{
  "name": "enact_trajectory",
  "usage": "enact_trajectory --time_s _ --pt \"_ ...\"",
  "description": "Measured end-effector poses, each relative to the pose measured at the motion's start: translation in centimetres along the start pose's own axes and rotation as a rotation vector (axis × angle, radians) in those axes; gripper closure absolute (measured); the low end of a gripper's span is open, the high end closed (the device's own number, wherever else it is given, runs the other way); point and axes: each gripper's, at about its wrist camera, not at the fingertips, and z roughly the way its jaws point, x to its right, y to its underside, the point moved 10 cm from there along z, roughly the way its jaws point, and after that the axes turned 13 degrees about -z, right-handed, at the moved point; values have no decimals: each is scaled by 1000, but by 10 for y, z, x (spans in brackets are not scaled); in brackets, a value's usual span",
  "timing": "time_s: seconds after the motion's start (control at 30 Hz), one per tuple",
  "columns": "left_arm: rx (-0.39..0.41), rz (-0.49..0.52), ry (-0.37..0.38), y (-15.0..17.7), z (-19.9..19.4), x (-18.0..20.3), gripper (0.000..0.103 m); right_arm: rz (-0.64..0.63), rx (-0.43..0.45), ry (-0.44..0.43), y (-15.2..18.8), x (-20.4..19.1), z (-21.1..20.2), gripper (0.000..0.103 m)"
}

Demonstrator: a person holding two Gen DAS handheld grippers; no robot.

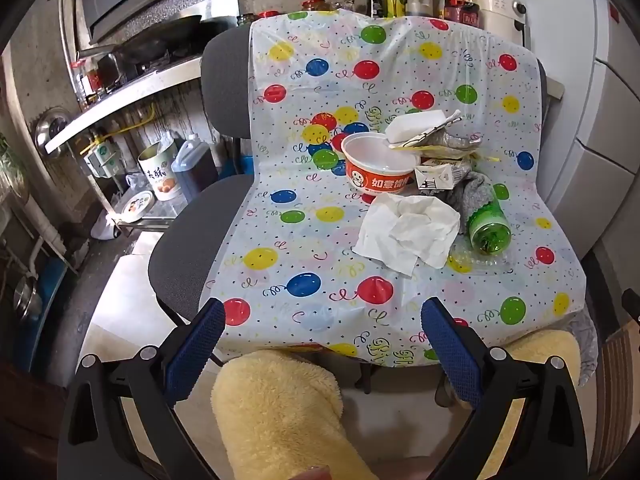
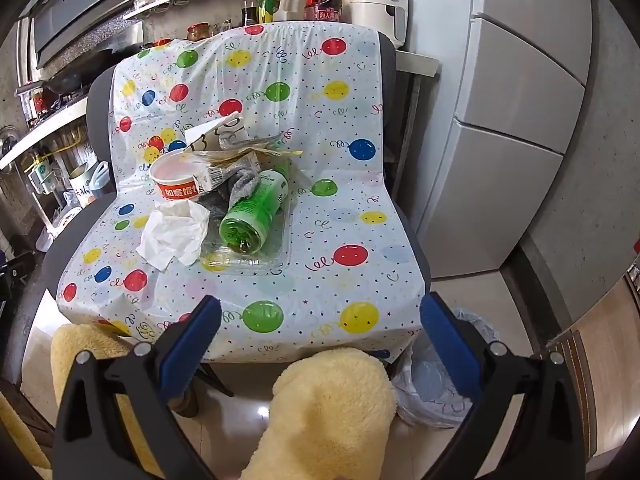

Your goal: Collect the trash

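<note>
1. Left gripper (image 1: 323, 312): jaws spread wide, nothing between them, held short of the chair's front edge.
2. Right gripper (image 2: 320, 309): likewise wide apart and empty.
3. Trash heap sits mid-seat on the balloon-print cover (image 1: 304, 240): red paper bowl (image 1: 378, 168) at rear, crumpled tissue (image 1: 408, 232) in front, green bottle (image 2: 250, 216) lying on a clear plastic tray (image 2: 256, 260).
4. Lined bin (image 2: 436, 376) stands on the floor right of the chair.

A glossy plastic balloon-print sheet (image 2: 280, 264) drapes a matt dark fabric chair (image 1: 176, 256). On it lie crumpled white paper tissue (image 2: 172, 236), a translucent green plastic bottle (image 2: 252, 216), a smooth paper bowl (image 1: 380, 168) and rough grey cloth (image 1: 472, 196). Fluffy yellow fleece (image 2: 332, 408) sits below the sheet.
</note>
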Motion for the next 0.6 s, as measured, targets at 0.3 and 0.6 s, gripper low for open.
enact_trajectory --time_s 0.3,0.6 --pt "-4 -3 3 -1 1 0 6 1 0 -2 1 0 0 6" --pt "-1 -6 -2 -1 4 -7 6 0 0 1 1 1 0 6"
